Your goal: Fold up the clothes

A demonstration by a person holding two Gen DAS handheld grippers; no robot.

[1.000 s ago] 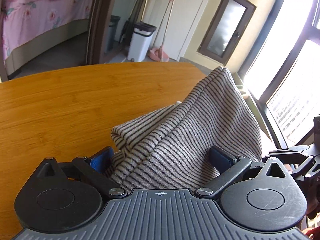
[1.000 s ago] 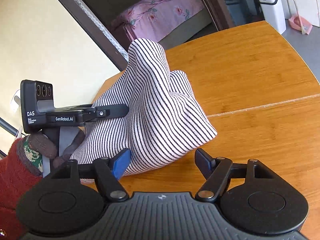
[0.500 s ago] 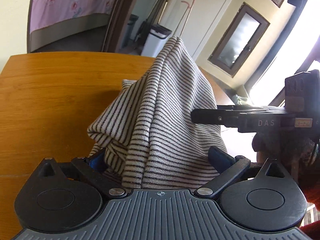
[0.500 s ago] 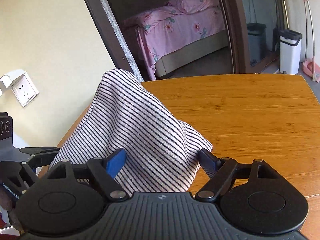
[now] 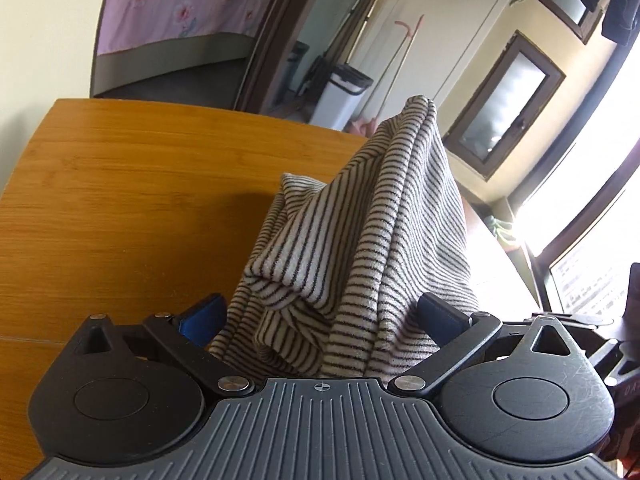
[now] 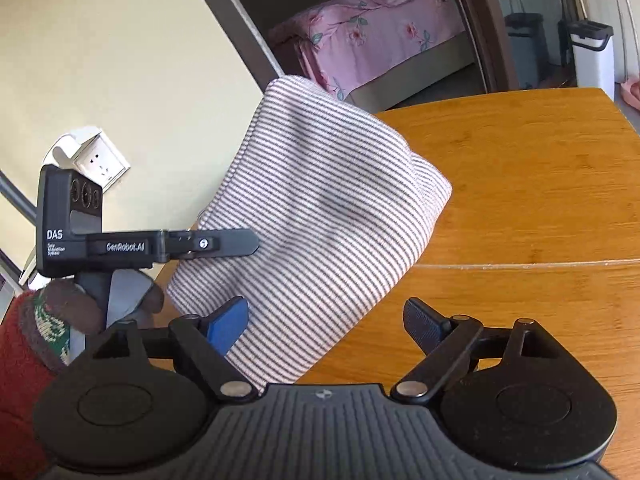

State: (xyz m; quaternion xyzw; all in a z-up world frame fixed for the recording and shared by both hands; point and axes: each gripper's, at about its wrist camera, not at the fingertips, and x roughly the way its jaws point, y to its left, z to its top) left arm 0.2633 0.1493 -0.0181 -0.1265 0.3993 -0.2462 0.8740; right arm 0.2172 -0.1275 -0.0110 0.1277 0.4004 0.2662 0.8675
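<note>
A grey-and-white striped garment (image 5: 380, 248) is bunched up and held above the wooden table (image 5: 140, 208). My left gripper (image 5: 320, 314) has its jaws wide apart with the cloth filling the gap between them. In the right wrist view the garment (image 6: 320, 220) hangs folded over. My right gripper (image 6: 324, 318) is wide open; the cloth lies against its left blue pad (image 6: 226, 320) and the right pad is bare. The left gripper body (image 6: 160, 246) shows at the left, its tip against the cloth, held by a gloved hand.
The table's far edge (image 6: 500, 96) faces a doorway with a pink bed (image 6: 380, 32). A white bin (image 5: 340, 96) and a mop stand beyond the table. A wall socket (image 6: 96, 160) is at the left. Bright windows (image 5: 592, 240) are at the right.
Both grippers have swung round with the garment, which has been lifted and turned. The left gripper body has come back into the right wrist view at the left.
</note>
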